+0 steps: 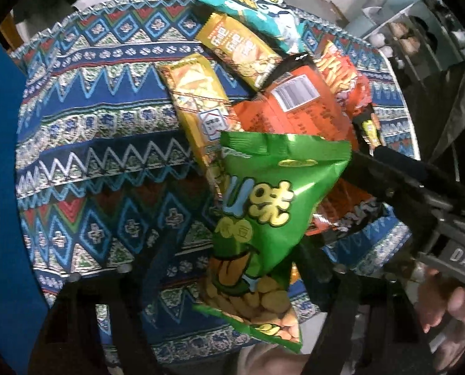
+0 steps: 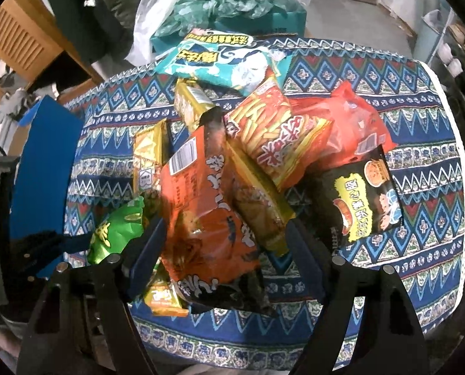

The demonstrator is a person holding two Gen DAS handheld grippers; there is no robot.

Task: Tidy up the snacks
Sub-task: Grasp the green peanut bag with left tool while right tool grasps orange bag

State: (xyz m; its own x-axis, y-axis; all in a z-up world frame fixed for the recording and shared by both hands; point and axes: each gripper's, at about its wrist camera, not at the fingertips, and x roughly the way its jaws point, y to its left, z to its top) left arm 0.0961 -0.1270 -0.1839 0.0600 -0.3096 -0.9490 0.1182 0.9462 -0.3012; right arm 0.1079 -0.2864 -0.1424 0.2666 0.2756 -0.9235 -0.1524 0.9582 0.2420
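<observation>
The left claw [image 1: 232, 268] grips a green bag [image 1: 263, 212] near the counter's [image 1: 91, 156] near edge. The right claw [image 2: 226, 247] clamps an orange bag [image 2: 201, 212] mid-counter atop the snack pile. A teal box [image 2: 279, 22] beyond the far edge holds crumpled green plastic [image 2: 232, 3].

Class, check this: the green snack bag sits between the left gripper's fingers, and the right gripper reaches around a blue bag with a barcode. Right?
Not quite: the barcode bag between the right gripper fingers is orange, not blue, as the right wrist view shows. The green bag does sit between the left gripper fingers.

Orange packet [image 2: 207, 218] hides the yellow packet [image 2: 165, 300] beneath.
</observation>
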